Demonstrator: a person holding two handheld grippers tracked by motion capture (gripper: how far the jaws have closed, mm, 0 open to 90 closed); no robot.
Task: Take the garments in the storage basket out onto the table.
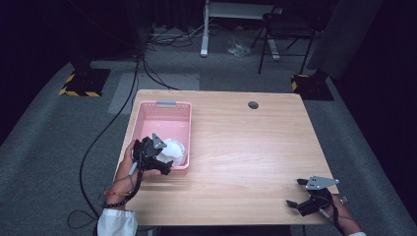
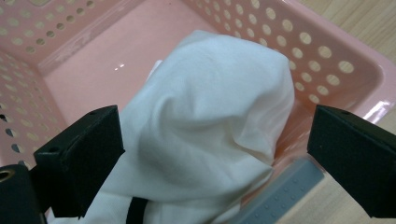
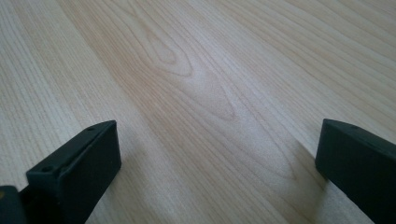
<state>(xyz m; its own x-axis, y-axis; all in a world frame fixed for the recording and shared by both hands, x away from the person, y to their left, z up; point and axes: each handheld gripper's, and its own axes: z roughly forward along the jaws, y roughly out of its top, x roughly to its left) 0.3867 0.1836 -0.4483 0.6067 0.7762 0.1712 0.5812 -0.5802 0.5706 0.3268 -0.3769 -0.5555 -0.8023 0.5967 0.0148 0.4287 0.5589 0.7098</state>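
Observation:
A pink perforated basket [image 1: 164, 112] stands on the left part of the wooden table [image 1: 246, 147]. A crumpled white cloth [image 1: 174, 151] lies in its near end, heaped against the near wall. My left gripper [image 1: 164, 162] hovers at the basket's near rim, open, its jaws spread to either side of the white cloth [image 2: 205, 126] without closing on it. In the left gripper view the pink basket [image 2: 84, 70] wall and floor show behind the cloth. My right gripper [image 1: 294, 192] rests open near the table's front right corner, over bare wood [image 3: 196, 93].
A round cable hole [image 1: 253, 104] sits near the table's far edge. Black cables [image 1: 105, 132] trail over the grey carpet at the left. Stand bases with yellow-black tape [image 1: 83, 82] and a desk frame [image 1: 205, 29] stand beyond the table.

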